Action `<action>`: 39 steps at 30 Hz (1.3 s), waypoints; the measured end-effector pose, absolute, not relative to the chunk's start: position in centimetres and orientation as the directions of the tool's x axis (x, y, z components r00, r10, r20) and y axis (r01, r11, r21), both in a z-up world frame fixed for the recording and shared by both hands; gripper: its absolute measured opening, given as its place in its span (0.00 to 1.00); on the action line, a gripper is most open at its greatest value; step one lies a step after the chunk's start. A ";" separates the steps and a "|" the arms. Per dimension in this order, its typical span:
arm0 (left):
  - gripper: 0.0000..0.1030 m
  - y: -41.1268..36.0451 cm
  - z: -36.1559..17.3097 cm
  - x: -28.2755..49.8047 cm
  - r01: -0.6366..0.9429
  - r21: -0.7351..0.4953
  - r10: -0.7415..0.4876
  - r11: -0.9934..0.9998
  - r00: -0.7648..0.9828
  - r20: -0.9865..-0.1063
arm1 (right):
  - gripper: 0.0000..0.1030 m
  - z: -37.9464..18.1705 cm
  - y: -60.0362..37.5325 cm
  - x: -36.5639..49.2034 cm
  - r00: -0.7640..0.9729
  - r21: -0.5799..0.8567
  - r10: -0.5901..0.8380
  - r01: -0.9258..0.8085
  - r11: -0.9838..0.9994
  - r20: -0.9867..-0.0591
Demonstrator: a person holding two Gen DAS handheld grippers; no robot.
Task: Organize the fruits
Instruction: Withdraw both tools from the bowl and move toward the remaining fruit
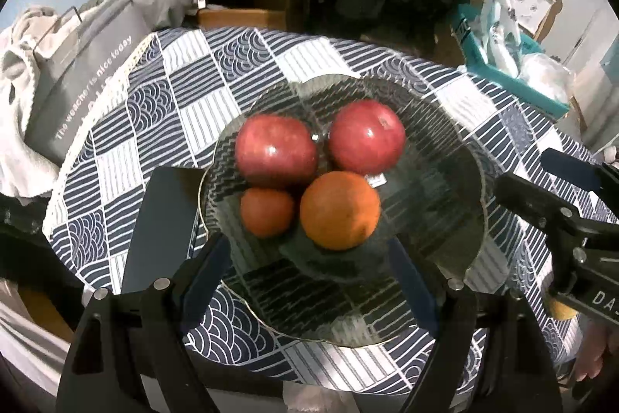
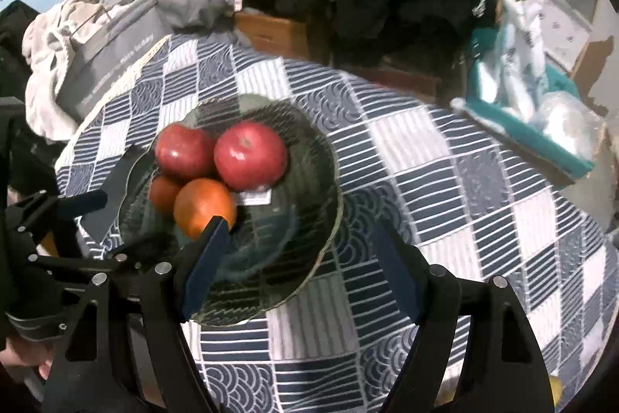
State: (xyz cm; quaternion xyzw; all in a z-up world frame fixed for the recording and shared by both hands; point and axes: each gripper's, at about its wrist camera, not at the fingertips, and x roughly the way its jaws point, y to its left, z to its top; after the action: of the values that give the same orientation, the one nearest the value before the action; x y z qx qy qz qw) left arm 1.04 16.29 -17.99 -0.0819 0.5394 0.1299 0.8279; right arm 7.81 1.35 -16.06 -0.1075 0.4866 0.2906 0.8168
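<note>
A clear ribbed glass plate (image 1: pixel 437 219) sits on the checked tablecloth. It holds two red apples (image 1: pixel 276 149) (image 1: pixel 367 136), an orange (image 1: pixel 340 209) and a small red-orange fruit (image 1: pixel 267 211). My left gripper (image 1: pixel 309 242) hovers over the plate's near side, open and with nothing gripped; the orange lies just beyond its tips. In the right wrist view the same plate (image 2: pixel 309 188) lies to the left, and my right gripper (image 2: pixel 300 227) is open over its right half, its left finger (image 2: pixel 209 250) in front of the orange (image 2: pixel 203 204). Nothing is held.
A dark flat slab (image 1: pixel 162 231) lies against the plate's left edge. A grey paper bag (image 1: pixel 81 80) and heaped cloth stand off the table's far left; a teal bin (image 1: pixel 514 64) with wrappers stands far right. Something round and yellow (image 2: pixel 555 389) peeks out near the front right.
</note>
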 end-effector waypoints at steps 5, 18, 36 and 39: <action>0.83 15.3 -16.4 0.9 -0.286 -0.009 0.120 0.958 0.429 -0.895 | 0.75 -14.0 -0.1 7.4 0.432 0.063 0.345 -0.545 0.836 -0.833; 0.83 11.8 -12.6 0.7 -0.202 -0.041 0.072 0.978 0.524 -0.849 | 0.75 -9.3 -4.0 5.8 0.538 0.010 0.305 -0.482 0.876 -0.785; 0.83 7.4 -6.9 -0.3 -0.105 -0.041 0.038 0.994 0.653 -0.756 | 0.75 -5.3 -12.1 4.5 0.630 0.023 0.251 -0.347 0.938 -0.735; 0.83 6.5 -6.4 -0.3 -0.084 -0.047 0.020 0.995 0.664 -0.748 | 0.75 -4.8 -13.4 4.4 0.645 0.015 0.234 -0.325 0.945 -0.728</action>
State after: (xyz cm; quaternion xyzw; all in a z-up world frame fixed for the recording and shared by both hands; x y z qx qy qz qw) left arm -0.31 6.48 -6.41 -0.0388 0.4092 0.0286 0.9112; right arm 4.36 -13.42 -4.80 -0.0585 0.3920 0.1545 0.9050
